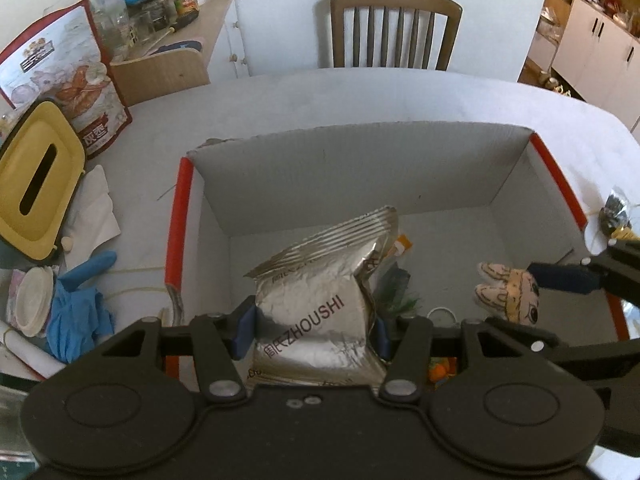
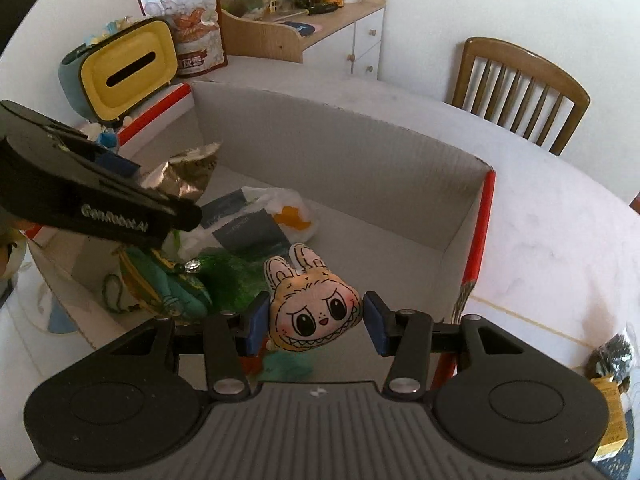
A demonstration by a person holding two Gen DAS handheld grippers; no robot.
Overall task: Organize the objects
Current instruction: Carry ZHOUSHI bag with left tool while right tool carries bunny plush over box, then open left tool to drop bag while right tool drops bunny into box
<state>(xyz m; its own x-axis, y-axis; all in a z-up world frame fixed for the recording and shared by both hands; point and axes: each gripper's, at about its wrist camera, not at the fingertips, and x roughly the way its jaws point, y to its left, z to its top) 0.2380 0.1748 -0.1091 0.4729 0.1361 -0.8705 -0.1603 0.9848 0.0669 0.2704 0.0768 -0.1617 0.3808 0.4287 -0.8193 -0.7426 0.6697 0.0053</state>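
Left gripper (image 1: 314, 330) jaws clamp upright foil packet (image 1: 320, 308); right gripper (image 2: 316, 326) jaws hold ears-up rabbit plush (image 2: 312, 312).

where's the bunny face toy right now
The bunny face toy sits between the right gripper's fingers over the right side of the cardboard box, beside the green pouch.

box (image 1: 360, 168) on table (image 1: 400, 96) | chair (image 1: 394, 32) behind table | tissue holder (image 1: 36, 180) left of box
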